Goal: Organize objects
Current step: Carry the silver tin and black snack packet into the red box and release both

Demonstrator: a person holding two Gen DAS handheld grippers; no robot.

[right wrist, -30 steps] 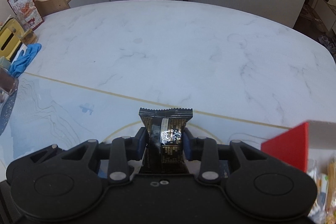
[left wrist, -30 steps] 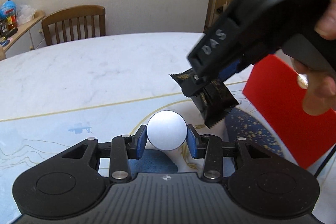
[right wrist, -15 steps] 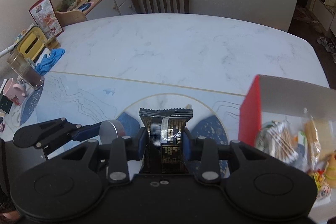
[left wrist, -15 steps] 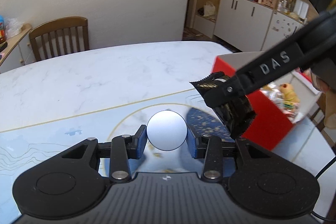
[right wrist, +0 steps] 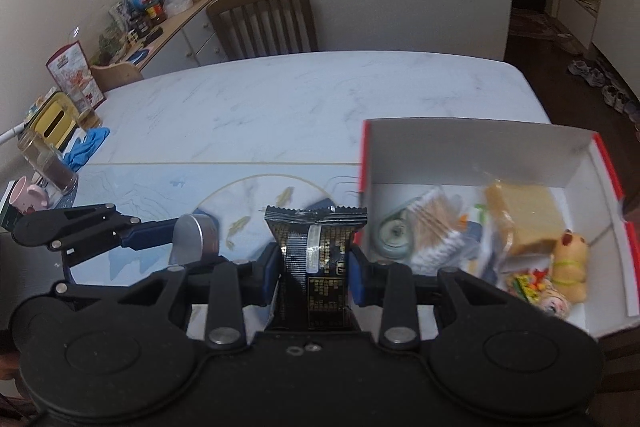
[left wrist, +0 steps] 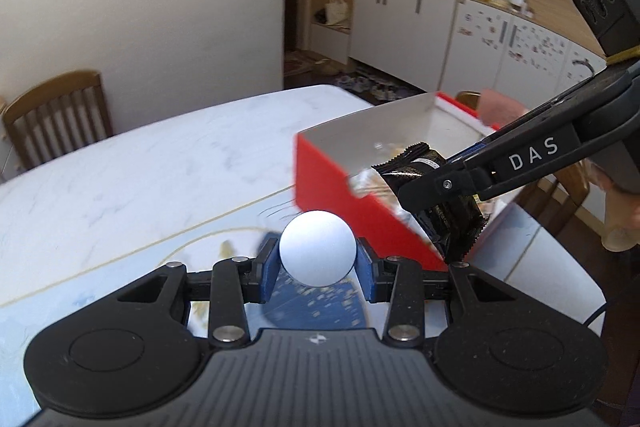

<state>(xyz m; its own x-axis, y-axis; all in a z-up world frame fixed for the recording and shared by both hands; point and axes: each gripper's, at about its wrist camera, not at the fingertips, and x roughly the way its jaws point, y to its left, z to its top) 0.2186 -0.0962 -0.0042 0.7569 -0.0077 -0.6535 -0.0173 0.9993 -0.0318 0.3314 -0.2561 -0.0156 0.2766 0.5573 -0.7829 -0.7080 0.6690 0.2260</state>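
Observation:
My left gripper (left wrist: 317, 259) is shut on a round silver tin (left wrist: 317, 248), held above the table; the tin also shows in the right wrist view (right wrist: 192, 239). My right gripper (right wrist: 314, 267) is shut on a black snack packet (right wrist: 316, 255), held upright above the table just left of the red box (right wrist: 608, 171). In the left wrist view the packet (left wrist: 448, 215) hangs over the near edge of the red box (left wrist: 340, 187). The box has white inside walls and holds several snacks and a small toy bear (right wrist: 568, 263).
A white marble table (right wrist: 300, 99) has a blue patterned mat (right wrist: 152, 183) near me. A glass jar (right wrist: 48, 163), a pink mug (right wrist: 26, 195), a blue cloth (right wrist: 86, 143) and a yellow box (right wrist: 52, 115) stand at the left edge. A wooden chair (right wrist: 264, 19) stands behind the table.
Both grippers have risen and swung to the right, towards the red box. The packet now hangs over the box's near edge. Both grips are unchanged.

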